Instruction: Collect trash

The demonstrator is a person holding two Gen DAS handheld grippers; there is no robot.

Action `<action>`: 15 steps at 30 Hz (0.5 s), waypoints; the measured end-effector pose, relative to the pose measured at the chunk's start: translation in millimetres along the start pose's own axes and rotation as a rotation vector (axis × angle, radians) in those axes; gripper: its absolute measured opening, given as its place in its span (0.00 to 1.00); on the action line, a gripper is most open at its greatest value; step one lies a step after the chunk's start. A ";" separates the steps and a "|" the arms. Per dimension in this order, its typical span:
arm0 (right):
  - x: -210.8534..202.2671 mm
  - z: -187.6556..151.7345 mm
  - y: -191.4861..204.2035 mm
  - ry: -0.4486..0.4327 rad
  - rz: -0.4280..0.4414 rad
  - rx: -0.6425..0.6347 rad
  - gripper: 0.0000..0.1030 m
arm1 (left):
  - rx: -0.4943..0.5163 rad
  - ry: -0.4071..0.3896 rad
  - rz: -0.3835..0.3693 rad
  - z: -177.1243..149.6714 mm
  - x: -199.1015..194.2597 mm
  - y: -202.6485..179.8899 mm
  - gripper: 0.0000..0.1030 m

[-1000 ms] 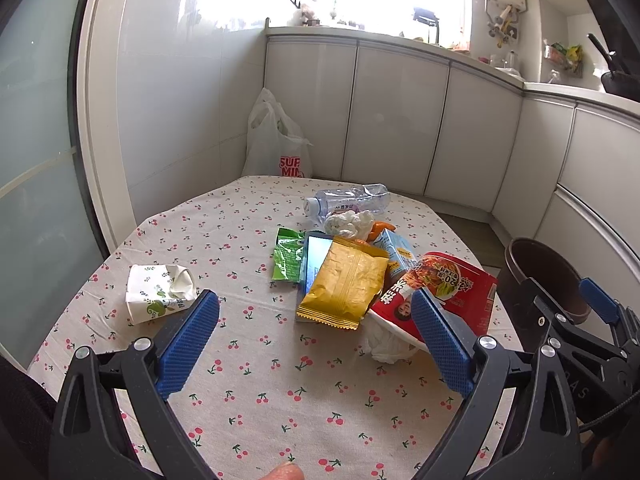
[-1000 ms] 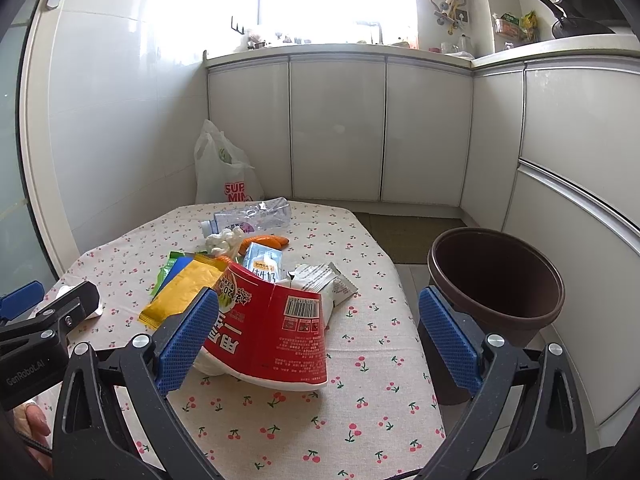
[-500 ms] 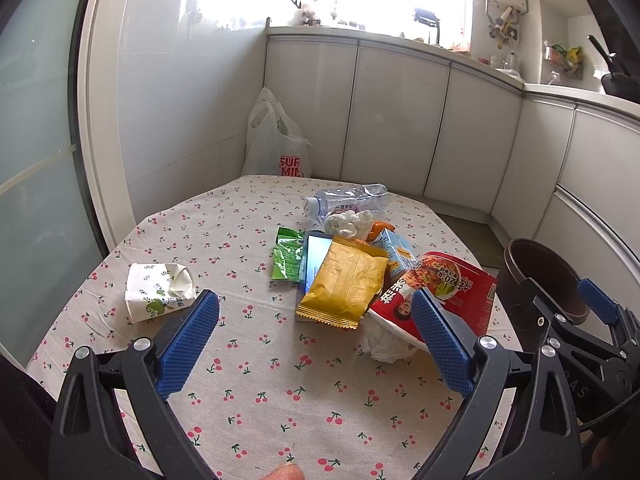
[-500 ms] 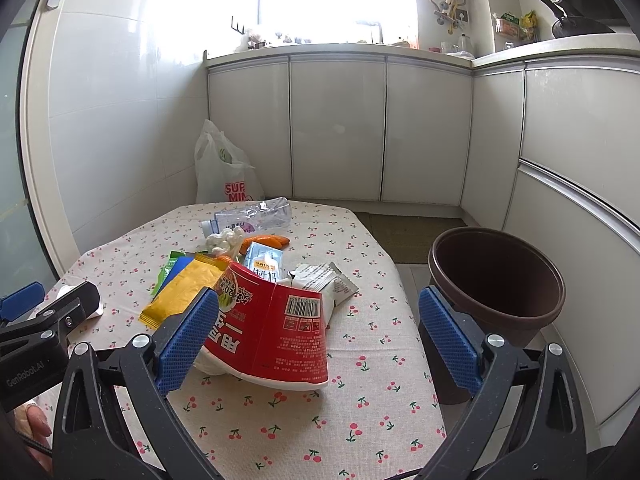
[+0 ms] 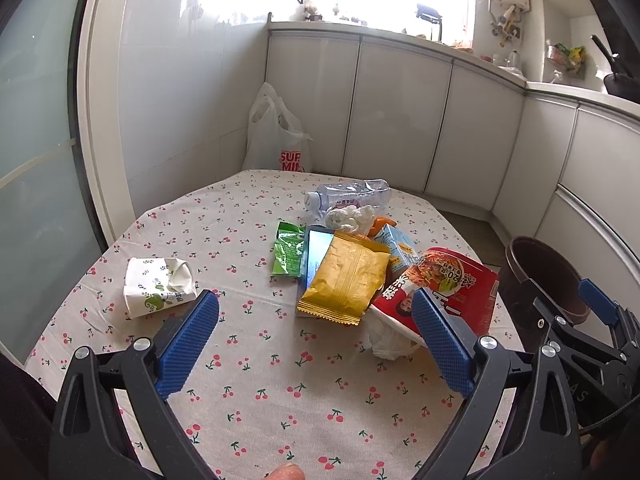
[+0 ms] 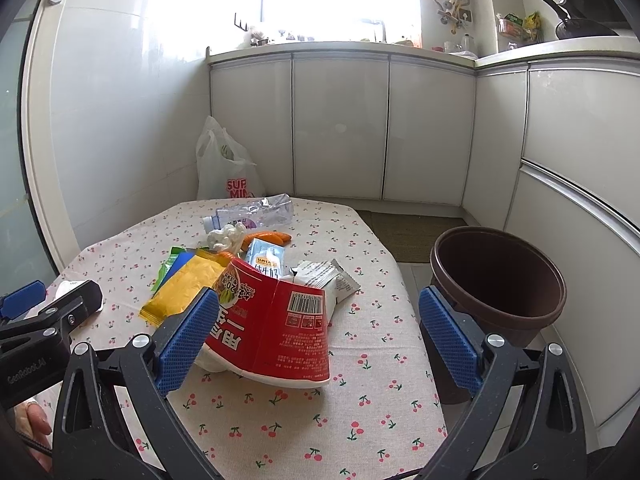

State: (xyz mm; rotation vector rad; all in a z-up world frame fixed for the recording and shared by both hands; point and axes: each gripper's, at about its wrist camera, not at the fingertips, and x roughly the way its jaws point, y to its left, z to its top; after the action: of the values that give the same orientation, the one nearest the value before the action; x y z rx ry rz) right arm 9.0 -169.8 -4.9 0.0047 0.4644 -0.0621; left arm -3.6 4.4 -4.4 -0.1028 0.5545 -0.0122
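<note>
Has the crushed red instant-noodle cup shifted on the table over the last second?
No. The crushed red instant-noodle cup lies where it did, beside the yellow snack packet and short of the brown bin.

The plastic bag (image 6: 230,176) reads "SUP MI"; the left gripper (image 6: 24,364) body, "GenRobot.AI".

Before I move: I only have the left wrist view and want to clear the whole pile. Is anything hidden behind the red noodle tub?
Observer: Yes. A crumpled grey-white wrapper lies just behind the red noodle tub.
Operator: And the brown bin? The right gripper blocks most of it for me.
Observer: The brown bin stands upright beside the table's right edge. No trash shows in the part of its inside that I can see.
Operator: Is that gripper free?
Observer: Yes, its jaws are wide open with nothing held.
</note>
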 end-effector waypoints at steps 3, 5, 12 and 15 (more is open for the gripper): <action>-0.4 -0.2 0.3 0.001 0.001 -0.002 0.93 | -0.002 0.003 -0.001 -1.0 0.3 0.4 0.91; -0.2 -0.5 0.0 0.004 0.001 -0.003 0.93 | -0.002 0.005 0.000 -1.0 0.4 0.3 0.91; 0.0 -0.9 -0.1 0.005 0.002 -0.002 0.93 | -0.003 0.010 0.001 -1.6 1.8 0.9 0.91; 0.0 -1.2 0.1 0.006 0.002 -0.003 0.93 | -0.004 0.015 0.001 -2.1 3.2 1.4 0.91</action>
State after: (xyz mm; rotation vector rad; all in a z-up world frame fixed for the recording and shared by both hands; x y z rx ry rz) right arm 8.4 -169.7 -6.0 0.0024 0.4709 -0.0596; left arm -2.0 5.5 -8.1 -0.1063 0.5697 -0.0106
